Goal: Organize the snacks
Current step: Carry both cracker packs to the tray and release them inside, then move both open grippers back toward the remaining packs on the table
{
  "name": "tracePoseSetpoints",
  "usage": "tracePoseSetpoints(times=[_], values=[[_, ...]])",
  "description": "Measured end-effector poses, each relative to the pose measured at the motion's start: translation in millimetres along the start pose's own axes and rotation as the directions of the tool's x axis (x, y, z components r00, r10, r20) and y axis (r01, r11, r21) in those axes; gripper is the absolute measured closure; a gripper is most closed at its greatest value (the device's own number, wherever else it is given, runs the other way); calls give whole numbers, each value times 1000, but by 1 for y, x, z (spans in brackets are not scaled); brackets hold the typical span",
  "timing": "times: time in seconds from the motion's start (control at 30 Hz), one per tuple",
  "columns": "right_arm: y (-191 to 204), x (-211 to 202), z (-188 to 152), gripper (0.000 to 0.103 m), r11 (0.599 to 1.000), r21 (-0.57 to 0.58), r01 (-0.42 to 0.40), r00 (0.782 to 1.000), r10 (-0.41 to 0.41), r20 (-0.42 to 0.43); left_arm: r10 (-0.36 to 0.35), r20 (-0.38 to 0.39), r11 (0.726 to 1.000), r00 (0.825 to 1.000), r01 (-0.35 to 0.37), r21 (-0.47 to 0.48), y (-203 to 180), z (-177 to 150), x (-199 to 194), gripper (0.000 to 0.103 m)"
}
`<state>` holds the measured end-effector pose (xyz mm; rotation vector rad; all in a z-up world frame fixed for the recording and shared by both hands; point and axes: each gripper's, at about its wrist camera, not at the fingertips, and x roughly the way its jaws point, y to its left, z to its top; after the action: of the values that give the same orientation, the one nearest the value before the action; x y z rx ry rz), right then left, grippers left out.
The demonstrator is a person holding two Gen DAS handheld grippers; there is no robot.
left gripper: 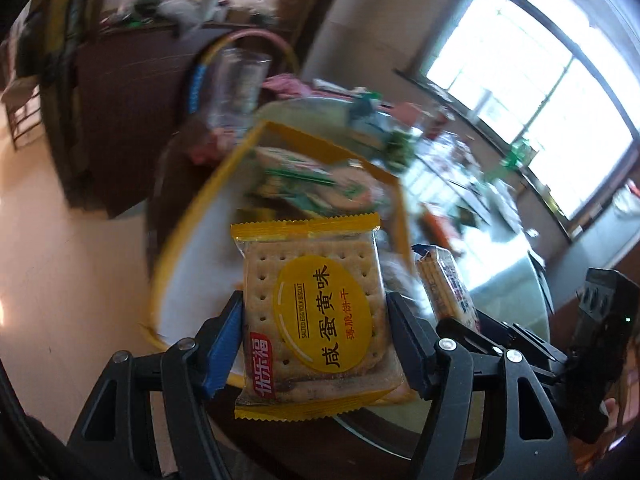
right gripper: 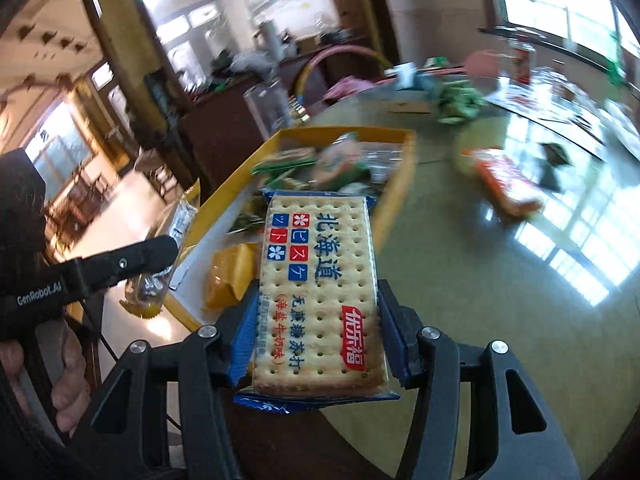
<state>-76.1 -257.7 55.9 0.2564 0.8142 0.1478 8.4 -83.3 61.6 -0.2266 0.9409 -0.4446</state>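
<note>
A yellow-wrapped salted egg yolk biscuit packet (left gripper: 316, 312) is pinched across its width between the pads of the left gripper (left gripper: 314, 332), its long axis pointing forward along the fingers. Directly ahead and below lies the yellow-rimmed tray (left gripper: 192, 216), partly filled with green and white snack packets at its far end, its near end bare. In the right wrist view, a blue-wrapped Hokkaido soda cracker packet (right gripper: 320, 292) is clamped the same way in the right gripper (right gripper: 318, 328), long axis forward. That tray (right gripper: 396, 196) sits ahead and to its left on the glossy round table (right gripper: 460, 280). The left gripper looks the nearer to the tray. An orange snack packet (right gripper: 504, 184) lies apart on the table, to the right.
</note>
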Motion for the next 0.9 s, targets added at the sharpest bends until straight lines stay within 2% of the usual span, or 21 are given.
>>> tracePoseSetpoints(times=[0.1, 0.23, 0.3, 0.37, 0.43, 0.5, 0.53, 0.57, 0.63, 0.73, 0.8, 0.9], values=[[21, 33, 15, 47, 999, -47, -7, 999, 5, -39, 12, -36, 999, 999, -13, -35, 19, 4, 19, 34], [43, 66, 15, 47, 993, -111, 47, 996, -55, -71, 1, -94, 997, 996, -8, -71, 31, 2, 43, 34], [48, 76, 12, 47, 989, -137, 62, 995, -72, -72, 28, -100, 997, 995, -35, -67, 33, 0, 46, 34], [52, 78, 11, 47, 978, -175, 113, 991, -123, -49, 40, -117, 997, 992, -47, -62, 33, 0, 53, 34], [52, 85, 12, 47, 977, -184, 107, 990, -122, -69, 23, -140, 997, 990, -34, -74, 38, 1, 56, 34], [50, 93, 8, 46, 978, -181, 107, 988, -125, -93, 33, -126, 996, 992, -42, -72, 40, 2, 52, 33], [50, 95, 6, 46, 977, -184, 106, 987, -125, -98, 23, -117, 996, 993, -34, -88, 42, 3, 50, 29], [50, 96, 6, 45, 978, -181, 101, 987, -121, -102, -1, -111, 994, 994, -12, -113, 44, 3, 47, 24], [48, 94, 6, 36, 985, -164, 60, 991, -78, -105, -34, -105, 990, 994, 18, -143, 48, 3, 44, 22], [47, 77, 7, 22, 989, -148, 5, 998, -15, -65, -38, -129, 984, 991, 14, -178, 52, 5, 48, 21], [43, 64, 8, 22, 991, -131, 16, 999, -21, -38, -54, -97, 979, 994, 33, -203, 52, 4, 41, 21], [34, 42, 7, 22, 995, -97, -7, 1000, 7, -4, -44, -33, 985, 998, 38, -165, 38, 1, 25, 21]])
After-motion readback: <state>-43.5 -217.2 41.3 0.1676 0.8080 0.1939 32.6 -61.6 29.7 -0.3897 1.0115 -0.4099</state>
